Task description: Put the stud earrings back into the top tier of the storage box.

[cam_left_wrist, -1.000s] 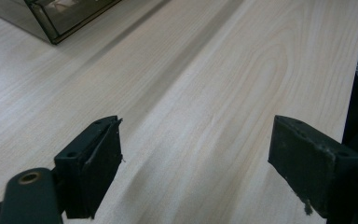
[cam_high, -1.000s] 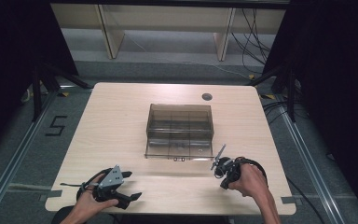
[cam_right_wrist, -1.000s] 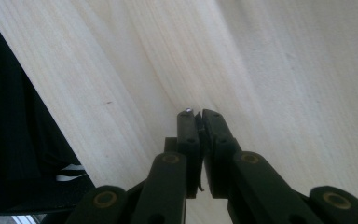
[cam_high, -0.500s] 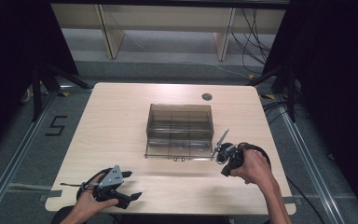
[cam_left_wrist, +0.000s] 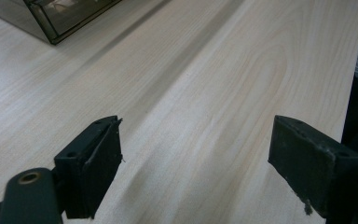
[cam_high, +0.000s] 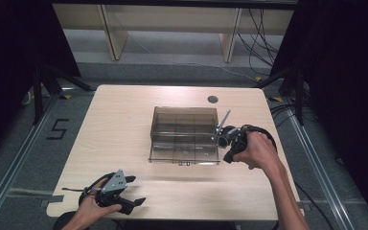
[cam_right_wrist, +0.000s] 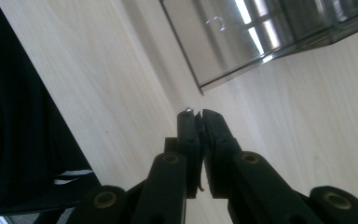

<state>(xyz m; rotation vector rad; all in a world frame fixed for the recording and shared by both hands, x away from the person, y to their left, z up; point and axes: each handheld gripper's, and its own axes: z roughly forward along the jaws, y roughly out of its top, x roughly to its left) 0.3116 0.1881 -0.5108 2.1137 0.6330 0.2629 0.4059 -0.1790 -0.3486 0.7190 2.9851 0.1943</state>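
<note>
The right tool (cam_right_wrist: 196, 114), jaws pinched on a tiny shiny piece (cam_right_wrist: 188, 110) (too small to identify), hangs beside the right edge of the smoky compartment box (cam_high: 184, 134) mid-table (cam_high: 124, 120), so dropping it in remains, while the left tool (cam_left_wrist: 193, 154) idles wide open and empty.

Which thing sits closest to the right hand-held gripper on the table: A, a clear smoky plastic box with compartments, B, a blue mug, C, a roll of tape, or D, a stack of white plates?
A: the right hand-held gripper, jaws shut, hangs beside the right edge of the clear smoky plastic box, whose inner dividers show through its walls.
</note>
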